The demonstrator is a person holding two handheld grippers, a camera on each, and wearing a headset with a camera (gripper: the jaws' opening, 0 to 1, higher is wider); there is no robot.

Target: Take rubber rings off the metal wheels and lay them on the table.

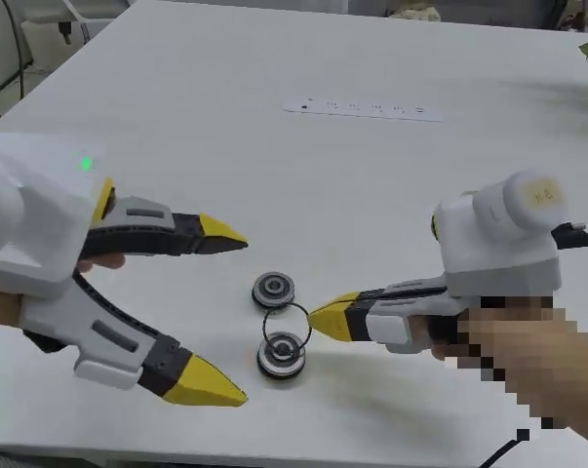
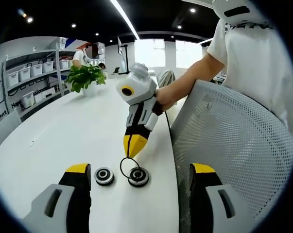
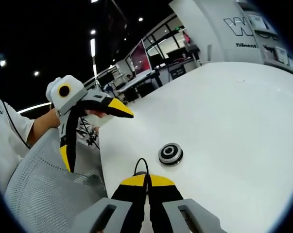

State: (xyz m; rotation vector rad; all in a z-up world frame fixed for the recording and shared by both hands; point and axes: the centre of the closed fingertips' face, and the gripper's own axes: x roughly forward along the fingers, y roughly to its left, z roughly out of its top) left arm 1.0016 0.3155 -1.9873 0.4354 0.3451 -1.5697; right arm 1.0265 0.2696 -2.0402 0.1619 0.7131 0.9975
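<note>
The two metal wheels [image 1: 274, 289] gleam with a polished rim around dark centres, against the smooth, matt white table [image 1: 391, 195]. The rubber ring [image 1: 288, 305] is thin, black and dull. The left gripper [image 1: 241, 317] and right gripper [image 1: 318, 318] have smooth yellow plastic tips and matt white and grey plastic shells; the chair back [image 2: 224, 136] is grey woven mesh.

A long white power strip [image 1: 362, 108] lies flat towards the top of the head view. A green leafy plant [image 2: 85, 76] stands near white shelves of storage bins [image 2: 29, 73]. A grey mesh chair back [image 2: 224, 141] sits close by.
</note>
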